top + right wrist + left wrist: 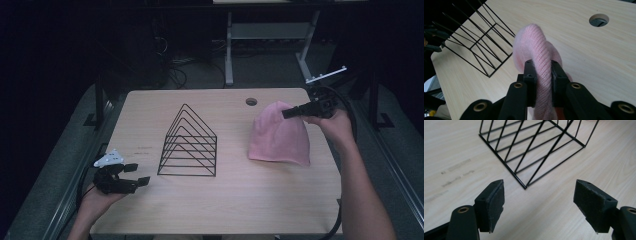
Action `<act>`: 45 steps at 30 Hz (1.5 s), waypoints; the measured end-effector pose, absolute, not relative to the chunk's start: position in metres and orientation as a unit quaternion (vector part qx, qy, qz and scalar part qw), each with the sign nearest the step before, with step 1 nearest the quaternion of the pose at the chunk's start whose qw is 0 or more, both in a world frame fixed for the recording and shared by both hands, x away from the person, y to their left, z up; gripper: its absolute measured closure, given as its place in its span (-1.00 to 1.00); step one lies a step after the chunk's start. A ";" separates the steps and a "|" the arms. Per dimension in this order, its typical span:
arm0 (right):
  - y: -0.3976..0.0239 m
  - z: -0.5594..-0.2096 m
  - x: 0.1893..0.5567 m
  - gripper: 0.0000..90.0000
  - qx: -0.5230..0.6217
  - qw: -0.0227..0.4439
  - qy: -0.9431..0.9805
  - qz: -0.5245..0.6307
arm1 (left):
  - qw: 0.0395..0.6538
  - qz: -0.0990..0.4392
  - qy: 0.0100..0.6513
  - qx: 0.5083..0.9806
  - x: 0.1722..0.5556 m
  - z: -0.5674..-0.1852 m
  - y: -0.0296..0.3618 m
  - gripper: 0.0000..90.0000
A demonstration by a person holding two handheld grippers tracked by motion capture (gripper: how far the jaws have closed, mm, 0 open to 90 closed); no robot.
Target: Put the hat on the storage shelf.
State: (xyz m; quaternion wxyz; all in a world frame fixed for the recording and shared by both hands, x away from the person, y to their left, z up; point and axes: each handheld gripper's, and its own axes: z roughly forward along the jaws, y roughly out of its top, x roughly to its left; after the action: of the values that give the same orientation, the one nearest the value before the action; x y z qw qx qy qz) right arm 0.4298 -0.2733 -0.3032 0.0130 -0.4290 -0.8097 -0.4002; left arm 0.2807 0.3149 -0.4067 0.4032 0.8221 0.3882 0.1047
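From above, my right gripper (289, 113) pinches the top of the pink knit hat (279, 136), which lies on the right side of the wooden table (235, 200). My left gripper (137, 174) rests at the left edge, jaws apart, near the black wire rack (189, 142), which holds nothing.

In the left gripper view, my jaws stand wide apart over bare wood, the rack's corner (525, 187) just ahead.

In the right gripper view, my jaws are clamped on a ribbed fold of the hat (537, 53).

left tongs (131, 174): black, grey plate | right tongs (291, 113): black, brass screws; black cable
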 end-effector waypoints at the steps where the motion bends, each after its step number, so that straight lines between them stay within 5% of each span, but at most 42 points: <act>1: -0.273 -0.303 0.430 0.73 -0.429 0.013 -0.810 -0.400 | 0.403 0.105 0.388 0.822 0.281 -0.407 0.315 -0.44; 45: -0.205 -0.202 0.436 0.73 -0.333 -0.022 -0.841 -0.426 | 0.395 0.068 0.304 0.864 0.314 -0.322 0.291 -0.45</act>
State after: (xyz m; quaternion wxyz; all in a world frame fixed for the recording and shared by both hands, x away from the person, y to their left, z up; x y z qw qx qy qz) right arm 0.4362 -0.2051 -0.2023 -0.0222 -0.3330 -0.8408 -0.4261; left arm 0.3144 0.2913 -0.3220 0.3949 0.8643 0.3042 0.0675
